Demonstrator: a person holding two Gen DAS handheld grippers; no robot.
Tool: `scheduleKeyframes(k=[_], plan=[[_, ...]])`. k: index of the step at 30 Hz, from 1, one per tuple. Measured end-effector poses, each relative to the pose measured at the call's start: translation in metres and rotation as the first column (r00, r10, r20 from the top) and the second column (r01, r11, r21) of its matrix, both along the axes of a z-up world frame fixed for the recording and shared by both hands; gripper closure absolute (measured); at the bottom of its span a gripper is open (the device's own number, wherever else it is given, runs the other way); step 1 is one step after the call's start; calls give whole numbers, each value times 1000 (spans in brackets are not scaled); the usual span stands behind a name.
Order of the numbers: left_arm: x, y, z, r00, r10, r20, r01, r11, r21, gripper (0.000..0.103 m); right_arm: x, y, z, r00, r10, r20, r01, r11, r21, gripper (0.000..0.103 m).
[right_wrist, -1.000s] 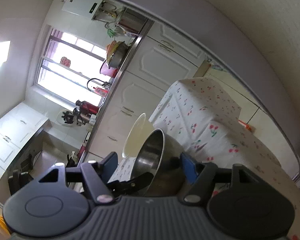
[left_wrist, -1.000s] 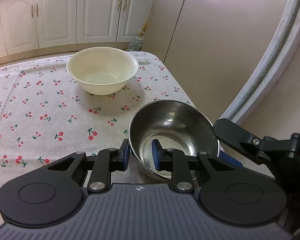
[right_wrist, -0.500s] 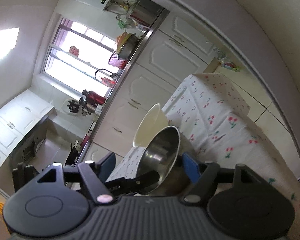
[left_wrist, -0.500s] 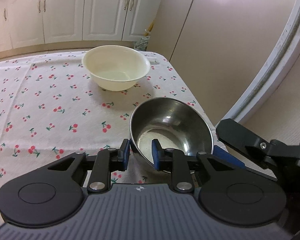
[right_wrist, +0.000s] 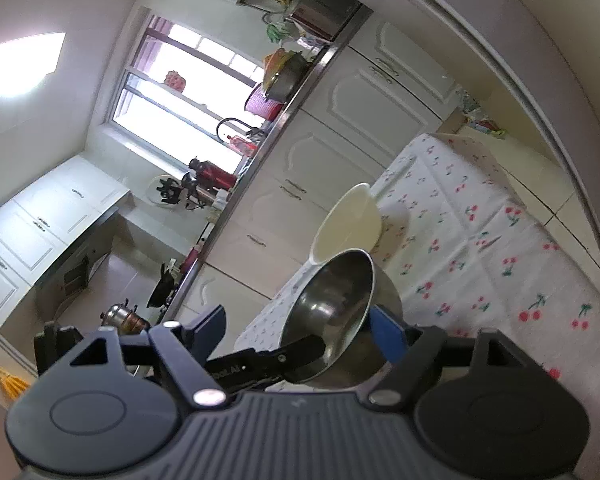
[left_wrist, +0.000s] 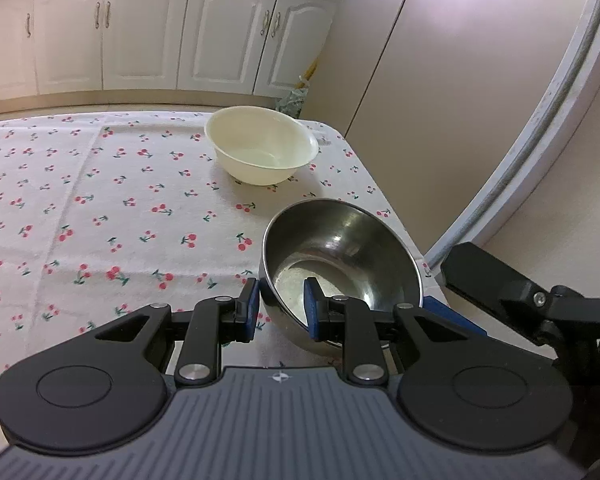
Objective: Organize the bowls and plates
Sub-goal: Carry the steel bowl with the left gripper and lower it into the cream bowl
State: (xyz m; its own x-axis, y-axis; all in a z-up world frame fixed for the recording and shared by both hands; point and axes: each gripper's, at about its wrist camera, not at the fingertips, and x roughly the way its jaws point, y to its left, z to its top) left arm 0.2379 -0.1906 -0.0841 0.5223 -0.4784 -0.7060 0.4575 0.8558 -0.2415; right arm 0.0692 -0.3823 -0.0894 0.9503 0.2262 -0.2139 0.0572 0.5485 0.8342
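Left gripper [left_wrist: 280, 308] jaws clamped, angled downward (right gripper [right_wrist: 296, 336] jaws opening).

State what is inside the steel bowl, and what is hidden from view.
Inside the steel bowl: one blue pad of the left gripper, clamping its rim, over bare metal. The near inner wall is hidden behind that pad.

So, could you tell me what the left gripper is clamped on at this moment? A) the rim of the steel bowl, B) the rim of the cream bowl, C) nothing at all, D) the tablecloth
A: in the left wrist view, the left gripper has its blue pads either side of the steel bowl rim, while the cream bowl sits apart, farther along the table.
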Motion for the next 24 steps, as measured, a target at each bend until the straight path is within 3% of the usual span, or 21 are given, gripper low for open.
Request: scheduleKeyframes(k=[24], plan=[[-62, 56, 25, 1000, -18, 23, 20, 995, -95, 78, -57, 57, 39, 995, 82, 52, -80, 996, -40, 19]])
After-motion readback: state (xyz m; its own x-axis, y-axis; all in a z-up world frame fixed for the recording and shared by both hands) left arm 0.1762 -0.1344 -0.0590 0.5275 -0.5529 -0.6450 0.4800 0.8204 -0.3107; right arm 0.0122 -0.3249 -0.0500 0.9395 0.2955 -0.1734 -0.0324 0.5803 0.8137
